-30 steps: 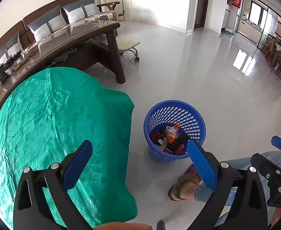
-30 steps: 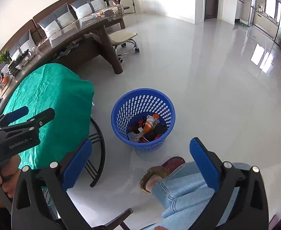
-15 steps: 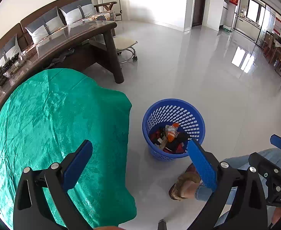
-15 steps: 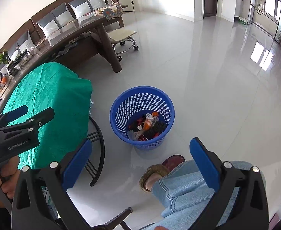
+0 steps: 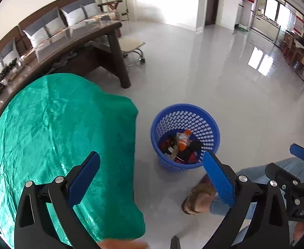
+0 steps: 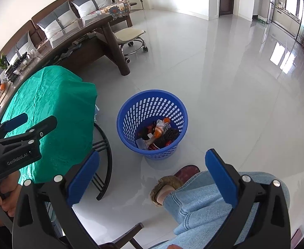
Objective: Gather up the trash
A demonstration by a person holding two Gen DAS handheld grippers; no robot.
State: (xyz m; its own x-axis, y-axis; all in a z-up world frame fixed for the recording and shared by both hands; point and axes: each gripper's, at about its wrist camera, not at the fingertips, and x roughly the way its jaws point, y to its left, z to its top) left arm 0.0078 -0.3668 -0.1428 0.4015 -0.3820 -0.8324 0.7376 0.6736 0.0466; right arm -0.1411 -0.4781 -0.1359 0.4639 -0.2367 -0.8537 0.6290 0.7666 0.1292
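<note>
1. Tongs come first: my left gripper (image 5: 150, 176) has its two blue pads wide apart and nothing is between them.
2. My right gripper (image 6: 151, 174) is the same, pads wide apart and empty, and it hangs above my knee in light blue jeans (image 6: 204, 203).
3. Under the left gripper lies the green cloth (image 5: 54, 137) that covers a table; I see no object on the cloth.
4. Just beyond my slipper (image 6: 172, 182), the blue basket (image 6: 131, 112) stands upright on the pale glossy floor (image 6: 224, 78), near the corner of the cloth but not touching it.
5. Trash (image 6: 158, 132) is inside the basket, at its bottom: an orange and white wrapper on top of dark and red pieces.
6. Farther away stands a long dark wooden table (image 5: 75, 41) with a white stool (image 5: 131, 43) beside it, then a sofa with grey and white cushions (image 5: 50, 25) at the wall.
</note>
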